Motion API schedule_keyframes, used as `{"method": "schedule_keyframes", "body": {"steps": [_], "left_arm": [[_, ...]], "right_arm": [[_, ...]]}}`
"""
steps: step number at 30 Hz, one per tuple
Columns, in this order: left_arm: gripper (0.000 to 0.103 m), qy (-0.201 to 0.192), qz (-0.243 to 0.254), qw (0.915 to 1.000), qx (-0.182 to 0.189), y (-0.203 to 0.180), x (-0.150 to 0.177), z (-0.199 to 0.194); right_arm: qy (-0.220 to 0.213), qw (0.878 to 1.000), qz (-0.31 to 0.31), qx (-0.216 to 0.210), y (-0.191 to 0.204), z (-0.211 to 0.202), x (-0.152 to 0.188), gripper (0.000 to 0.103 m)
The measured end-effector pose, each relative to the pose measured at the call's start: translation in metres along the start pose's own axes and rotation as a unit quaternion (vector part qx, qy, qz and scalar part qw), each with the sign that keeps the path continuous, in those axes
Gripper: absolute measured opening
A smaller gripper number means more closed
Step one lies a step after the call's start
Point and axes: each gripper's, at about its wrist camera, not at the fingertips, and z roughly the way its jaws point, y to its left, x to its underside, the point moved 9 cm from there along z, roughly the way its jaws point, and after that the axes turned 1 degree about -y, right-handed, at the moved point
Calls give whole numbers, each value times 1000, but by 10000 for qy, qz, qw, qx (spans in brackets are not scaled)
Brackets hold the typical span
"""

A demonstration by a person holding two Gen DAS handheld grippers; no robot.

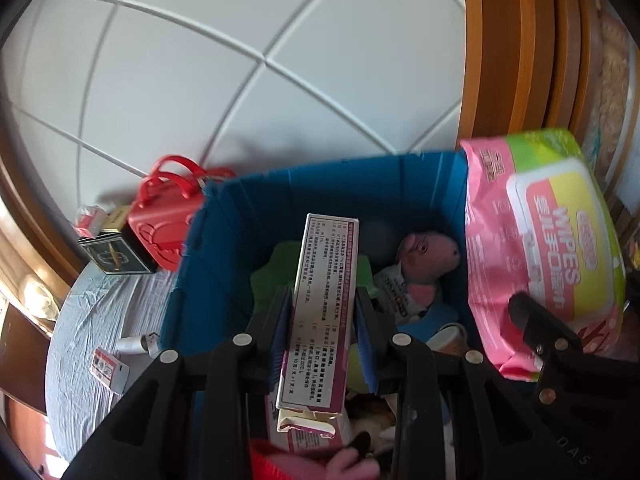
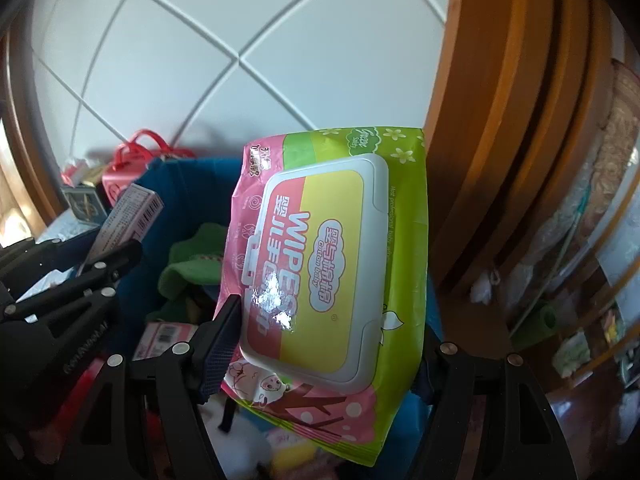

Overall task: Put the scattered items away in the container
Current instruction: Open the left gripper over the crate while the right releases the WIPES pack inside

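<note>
Carrying two items at once to the blue container (image 1: 320,184), both poised above its open top. Left gripper (image 1: 322,320) clamping a long white-and-purple box (image 1: 320,312) between its blue pads, the box lying along the fingers and reaching out over the bin's inside. Right gripper (image 2: 320,344) squeezing a pink-and-green wipes pack (image 2: 328,272) by its sides, white lid facing the camera, hanging at the bin's right-hand wall. Already lying inside: a green cloth (image 1: 272,276), a pink plush toy (image 1: 424,264) and smaller things too jumbled to name. Still waiting outside on the grey cloth: a red toy bag (image 1: 164,216), a dark box (image 1: 116,256), a small red-and-white carton (image 1: 108,368). Judging this the drop-off step; next, probably spreading each pair of jaws so the loads fall onto the pile, keeping the wipes pack inside the wall rather than catching on its rim.
</note>
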Motion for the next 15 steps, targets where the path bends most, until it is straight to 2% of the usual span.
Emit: {"method": "schedule_keyframes", "body": {"steps": [6, 10, 15], "left_arm": [[30, 677, 113, 9976, -6, 2, 12, 59], [30, 1253, 22, 9919, 197, -1, 25, 95], [30, 1648, -57, 9861, 210, -2, 40, 121]], "right_arm": [[439, 9990, -52, 57, 2, 55, 0, 71], [660, 9978, -44, 4, 1, 86, 7, 71], [856, 9960, -236, -58, 5, 115, 23, 71]]}}
